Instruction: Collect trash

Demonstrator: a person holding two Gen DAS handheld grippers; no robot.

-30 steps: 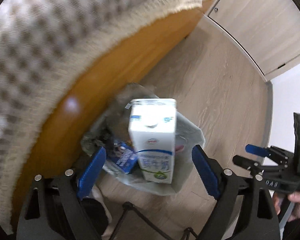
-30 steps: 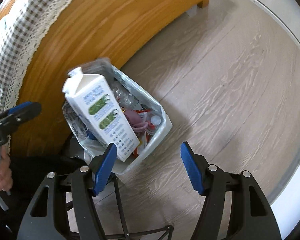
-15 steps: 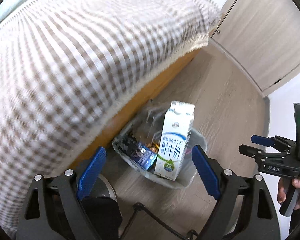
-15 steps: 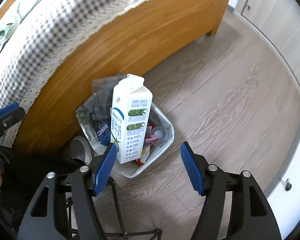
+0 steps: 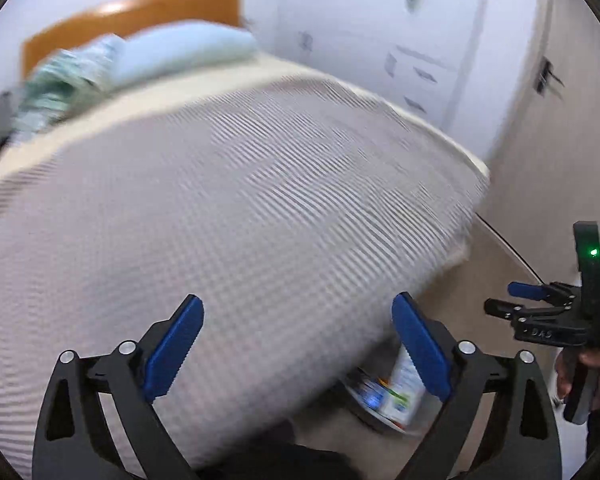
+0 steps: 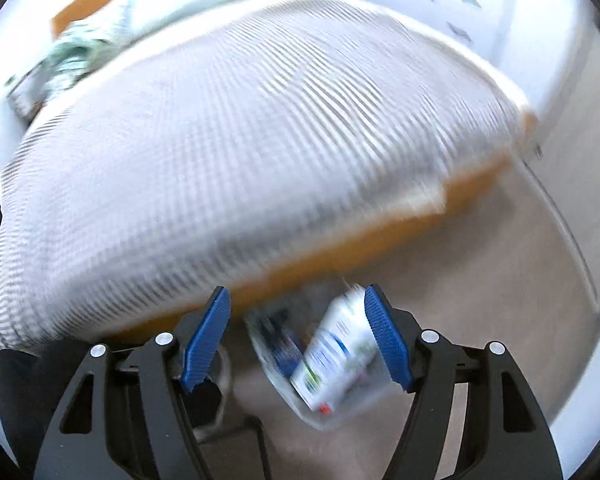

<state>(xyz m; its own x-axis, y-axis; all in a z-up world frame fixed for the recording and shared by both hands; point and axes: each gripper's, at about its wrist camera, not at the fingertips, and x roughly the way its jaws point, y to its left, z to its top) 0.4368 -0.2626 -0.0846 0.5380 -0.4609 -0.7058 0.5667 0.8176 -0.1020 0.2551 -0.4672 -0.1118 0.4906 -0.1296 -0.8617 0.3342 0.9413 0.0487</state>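
Note:
A white milk carton stands tilted in a small trash bin lined with a clear bag on the floor beside the bed. It also shows, blurred, low in the left wrist view. My left gripper is open and empty, high above the bed. My right gripper is open and empty, above the bin. The right gripper also shows in the left wrist view. Both views are motion-blurred.
A bed with a checked cover fills most of both views, with a wooden frame, a headboard and pillows. Wardrobe doors stand at the right. Wood floor lies beside the bed.
Both grippers have risen and tilted up away from the bin. The bed top and headboard have come into view. The carton stays in the bin.

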